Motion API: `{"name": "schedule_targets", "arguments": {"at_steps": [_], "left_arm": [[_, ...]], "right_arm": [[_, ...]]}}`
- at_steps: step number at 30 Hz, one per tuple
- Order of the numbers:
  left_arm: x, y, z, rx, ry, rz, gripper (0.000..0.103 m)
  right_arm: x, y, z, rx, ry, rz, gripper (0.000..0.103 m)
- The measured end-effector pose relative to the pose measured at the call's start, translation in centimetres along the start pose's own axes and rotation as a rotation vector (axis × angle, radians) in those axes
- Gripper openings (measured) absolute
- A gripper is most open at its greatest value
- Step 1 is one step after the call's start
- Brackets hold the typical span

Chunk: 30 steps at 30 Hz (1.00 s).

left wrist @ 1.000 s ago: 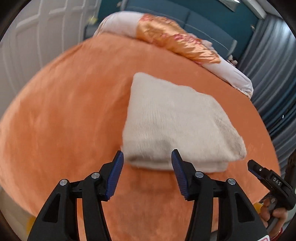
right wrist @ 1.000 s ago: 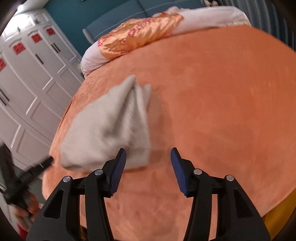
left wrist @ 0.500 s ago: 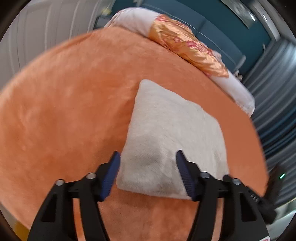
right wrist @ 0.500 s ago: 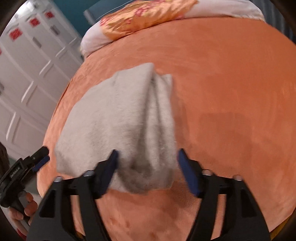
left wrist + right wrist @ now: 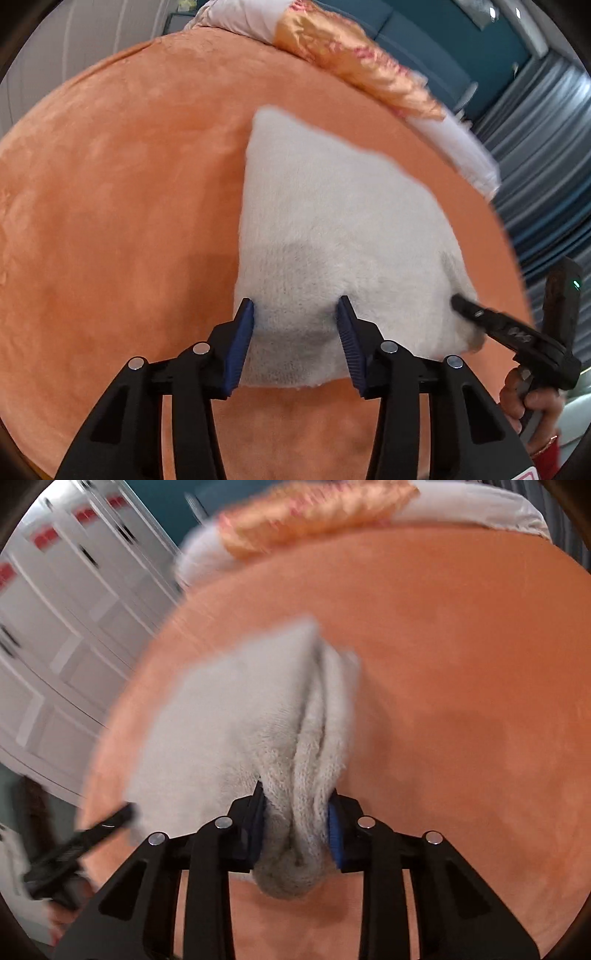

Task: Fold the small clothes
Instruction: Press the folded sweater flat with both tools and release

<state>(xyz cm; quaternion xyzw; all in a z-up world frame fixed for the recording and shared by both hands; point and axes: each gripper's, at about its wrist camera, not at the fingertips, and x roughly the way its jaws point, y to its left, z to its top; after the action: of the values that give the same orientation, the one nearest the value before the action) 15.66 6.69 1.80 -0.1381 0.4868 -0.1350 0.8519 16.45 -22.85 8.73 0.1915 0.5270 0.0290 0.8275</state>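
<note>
Both grippers closing on the folded garment [image 5: 332, 221] on the bed [image 5: 129, 184]: right gripper [image 5: 297, 823] pinches its bunched corner, left gripper [image 5: 295, 343] straddles its near edge, contact unclear; an uneven lift could undo the fold.

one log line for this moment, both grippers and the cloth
left gripper: closing on folded cloth edge | right gripper: clamped on bunched end | cloth on orange bed

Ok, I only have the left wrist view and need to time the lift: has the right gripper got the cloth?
Observer: Yes. The right gripper has just been closing, and its pads now squeeze a bunched corner of the cloth.
Operator: One layer or several?
Observer: Several. Stacked folds show between the pads.
Operator: What's past the bed on that side?
Observer: White cupboard doors with red labels.
</note>
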Motion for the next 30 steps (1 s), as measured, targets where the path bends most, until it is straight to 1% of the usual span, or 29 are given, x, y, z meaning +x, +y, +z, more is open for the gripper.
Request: {"name": "schedule_targets", "arguments": {"at_steps": [1,2,5,6,8,9,10,11,12,13,14,15,16,17,18,19,21,22,24,26,30], "left_arm": [[0.3,-0.5,-0.4,0.028,-0.012,0.041,0.048],[0.0,-1.1,-0.7,0.053,-0.028,0.077,0.048],[-1.9,-1.7,-0.6,0.053,-0.050,0.102,0.047],[-2.9,-1.9,-0.5,0.051,-0.072,0.104,0.046],[-5.1,-2.5,-0.2,0.060,-0.127,0.124,0.046],[-5.8,-3.0,0.1,0.066,-0.148,0.125,0.046],[-6.5,-3.6,0.5,0.075,-0.167,0.121,0.046],[-6.3,-4.2,1.1,0.084,-0.166,0.120,0.046],[-5.9,-4.8,1.5,0.100,-0.160,0.126,0.046],[-5.3,-5.3,1.7,0.117,-0.149,0.145,0.046],[-3.9,-5.7,1.8,0.137,-0.115,0.180,0.046],[-2.9,-5.9,2.0,0.143,-0.085,0.196,0.046],[-1.9,-5.8,1.9,0.145,-0.048,0.203,0.046],[-0.6,-5.7,1.5,0.149,-0.020,0.222,0.046],[-0.3,-5.7,1.1,0.162,-0.018,0.243,0.046],[0.0,-6.0,0.7,0.195,-0.025,0.272,0.046],[0.1,-6.5,0.2,0.233,-0.037,0.309,0.046],[0.1,-6.6,0.2,0.237,-0.037,0.316,0.046],[-0.4,-6.6,0.0,0.231,-0.035,0.318,0.046],[-1.1,-6.7,-0.2,0.215,-0.029,0.311,0.046],[-1.8,-7.7,-1.0,0.219,-0.042,0.327,0.047]], "right_arm": [[1.6,-0.5,-0.6,-0.002,0.041,-0.013,0.035],[2.2,-0.9,-1.3,0.013,0.027,0.000,0.036],[-0.4,-0.2,-1.2,0.046,-0.020,-0.006,0.036],[-1.6,0.2,-1.4,0.040,-0.040,-0.016,0.034],[-4.6,1.4,-2.0,-0.006,-0.117,-0.070,0.022],[-5.7,2.0,-2.2,-0.033,-0.154,-0.094,0.011],[-6.5,2.5,-2.2,-0.052,-0.179,-0.103,0.005],[-7.1,3.0,-2.0,-0.065,-0.183,-0.077,0.002],[-7.1,3.4,-2.0,-0.080,-0.167,-0.048,0.000],[-6.9,3.5,-1.8,-0.095,-0.158,-0.042,0.000],[-6.1,3.9,-1.8,-0.127,-0.139,-0.059,0.000],[-4.6,4.0,-1.9,-0.152,-0.094,-0.083,0.000],[-2.4,3.6,-2.2,-0.157,-0.020,-0.110,0.000],[-0.7,3.2,-2.8,-0.153,0.026,-0.124,0.000],[0.4,2.8,-3.2,-0.156,0.056,-0.128,0.000],[0.9,2.7,-3.7,-0.169,0.055,-0.131,0.000],[0.6,3.5,-3.8,-0.204,0.045,-0.168,0.000],[0.3,4.0,-3.8,-0.213,0.040,-0.186,0.000],[-0.7,4.7,-4.0,-0.219,0.016,-0.195,0.000],[-2.4,4.9,-4.2,-0.203,-0.023,-0.176,0.000],[-4.7,4.8,-5.8,-0.168,-0.056,-0.162,0.001]]}}
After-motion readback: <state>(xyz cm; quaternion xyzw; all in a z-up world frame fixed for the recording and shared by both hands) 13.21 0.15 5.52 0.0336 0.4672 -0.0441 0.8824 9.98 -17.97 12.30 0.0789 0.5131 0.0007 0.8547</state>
